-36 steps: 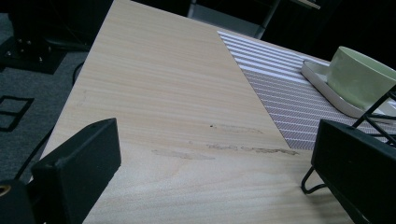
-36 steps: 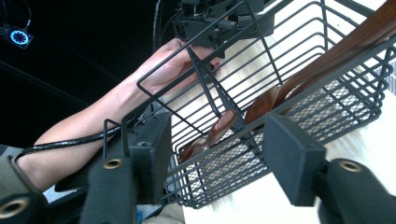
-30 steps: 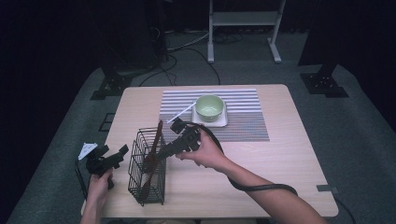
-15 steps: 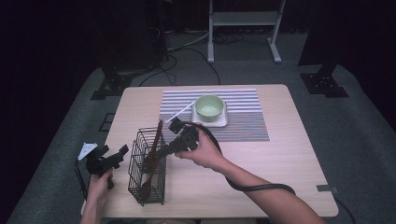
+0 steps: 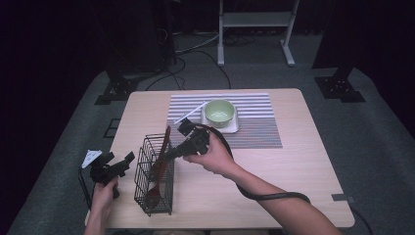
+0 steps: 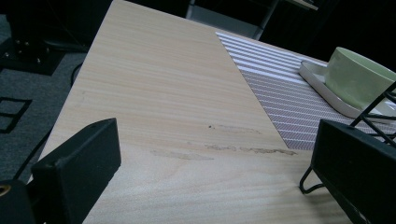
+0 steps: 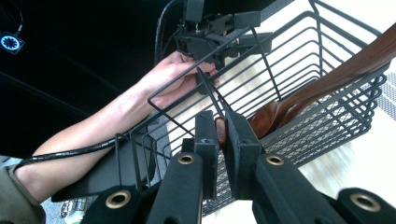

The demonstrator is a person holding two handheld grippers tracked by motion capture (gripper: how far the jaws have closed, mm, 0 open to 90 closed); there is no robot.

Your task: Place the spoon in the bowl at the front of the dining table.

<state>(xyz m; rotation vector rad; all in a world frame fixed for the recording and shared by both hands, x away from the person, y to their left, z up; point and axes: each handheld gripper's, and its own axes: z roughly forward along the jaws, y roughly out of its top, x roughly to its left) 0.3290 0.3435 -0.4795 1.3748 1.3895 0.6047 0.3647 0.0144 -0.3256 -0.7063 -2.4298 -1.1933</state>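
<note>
A wooden spoon (image 5: 157, 169) stands slanted in a black wire basket (image 5: 152, 196) at the lower left of the high view, its handle leaning toward the upper right. The right hand-held gripper (image 7: 223, 135) has just closed, its pads clamped on the spoon's handle above the basket rim. The left hand-held gripper (image 5: 120, 164), jaws apart, hangs just left of the basket at the desk (image 5: 293, 161) edge. Farther up, a green bowl (image 5: 219, 111) sits on a white tray (image 5: 234, 128) on a striped placemat (image 5: 259, 132).

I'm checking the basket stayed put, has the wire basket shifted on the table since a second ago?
No. The wire basket keeps the same spot against the striped mat and the table's near edge.
</note>
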